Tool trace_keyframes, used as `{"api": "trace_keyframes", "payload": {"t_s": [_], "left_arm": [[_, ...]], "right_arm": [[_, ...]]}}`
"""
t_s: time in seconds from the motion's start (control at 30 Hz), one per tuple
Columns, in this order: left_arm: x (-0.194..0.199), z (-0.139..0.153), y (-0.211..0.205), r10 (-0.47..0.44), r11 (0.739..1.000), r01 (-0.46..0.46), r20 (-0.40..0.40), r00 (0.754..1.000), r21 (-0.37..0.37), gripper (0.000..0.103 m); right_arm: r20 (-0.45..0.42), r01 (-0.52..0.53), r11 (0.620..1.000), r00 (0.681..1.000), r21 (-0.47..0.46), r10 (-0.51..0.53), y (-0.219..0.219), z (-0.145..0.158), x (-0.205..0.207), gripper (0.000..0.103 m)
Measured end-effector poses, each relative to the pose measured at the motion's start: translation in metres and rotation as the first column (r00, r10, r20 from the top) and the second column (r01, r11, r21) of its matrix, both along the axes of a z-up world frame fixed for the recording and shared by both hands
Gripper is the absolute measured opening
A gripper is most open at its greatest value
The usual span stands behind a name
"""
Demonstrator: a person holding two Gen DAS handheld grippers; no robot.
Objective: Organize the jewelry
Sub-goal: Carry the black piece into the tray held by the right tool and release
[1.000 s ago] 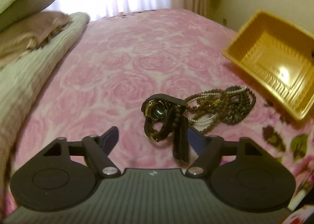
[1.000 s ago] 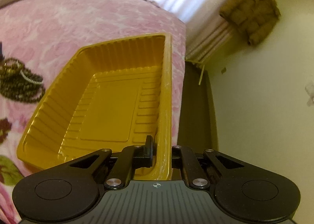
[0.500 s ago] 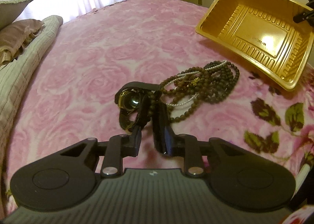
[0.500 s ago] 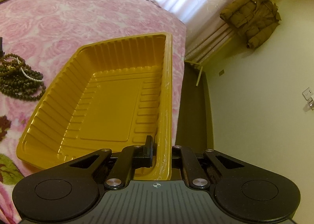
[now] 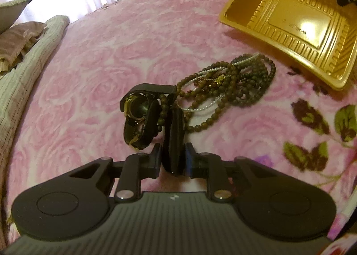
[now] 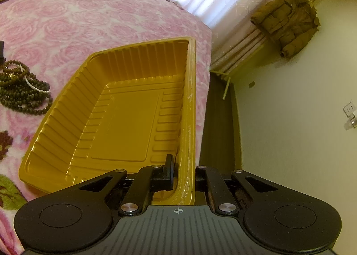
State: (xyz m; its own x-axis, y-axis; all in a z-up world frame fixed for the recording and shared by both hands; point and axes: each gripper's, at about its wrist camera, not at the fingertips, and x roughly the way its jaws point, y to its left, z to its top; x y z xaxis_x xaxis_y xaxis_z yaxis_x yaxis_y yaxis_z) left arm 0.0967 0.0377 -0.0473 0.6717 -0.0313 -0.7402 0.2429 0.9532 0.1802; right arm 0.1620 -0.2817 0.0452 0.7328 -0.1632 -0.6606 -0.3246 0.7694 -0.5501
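Note:
My left gripper (image 5: 173,159) is shut on the black strap of a black and gold wristwatch (image 5: 139,114) and holds it just above the pink bedspread. A brown bead strand hangs over the strap. A tangle of brown bead necklaces (image 5: 234,85) with a silver chain lies just beyond, to the right; it also shows in the right wrist view (image 6: 20,90). My right gripper (image 6: 181,177) is shut on the near rim of a yellow plastic tray (image 6: 125,121) and holds it tilted. The tray also shows at the left wrist view's upper right (image 5: 290,20).
The pink rose-patterned bedspread (image 5: 111,54) covers the bed. A folded striped blanket and pillows (image 5: 26,58) lie along the far left. The bed's edge, a dark floor strip (image 6: 218,121), a wall and a hanging olive jacket (image 6: 287,25) are to the right.
My left gripper closed on the watch strap and lifted the watch off the bedspread. The right gripper kept its hold on the tray rim, barely moving.

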Motion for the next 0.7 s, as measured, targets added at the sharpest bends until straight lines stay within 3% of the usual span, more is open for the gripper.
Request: {"api": "trace_keyframes", "payload": {"t_s": [0.2, 0.4, 0.7], "left_arm": [[-0.012, 0.018, 0.004, 0.018, 0.995, -0.018, -0.003, 1.000, -0.096, 0.019], [-0.019, 0.033, 0.002, 0.040, 0.974, -0.040, -0.005, 0.999, -0.222, 0.018], [-0.021, 0.059, -0.022, 0.008, 0.953, 0.004, 0.040, 0.999, -0.302, 0.018]], "right_arm": [[-0.002, 0.004, 1.000, 1.000, -0.005, -0.004, 0.001, -0.001, -0.002, 0.008], [-0.017, 0.013, 1.000, 1.000, -0.002, -0.013, -0.001, -0.003, -0.003, 0.008], [-0.076, 0.017, 1.000, 0.997, -0.021, -0.019, -0.003, -0.008, -0.003, 0.008]]}}
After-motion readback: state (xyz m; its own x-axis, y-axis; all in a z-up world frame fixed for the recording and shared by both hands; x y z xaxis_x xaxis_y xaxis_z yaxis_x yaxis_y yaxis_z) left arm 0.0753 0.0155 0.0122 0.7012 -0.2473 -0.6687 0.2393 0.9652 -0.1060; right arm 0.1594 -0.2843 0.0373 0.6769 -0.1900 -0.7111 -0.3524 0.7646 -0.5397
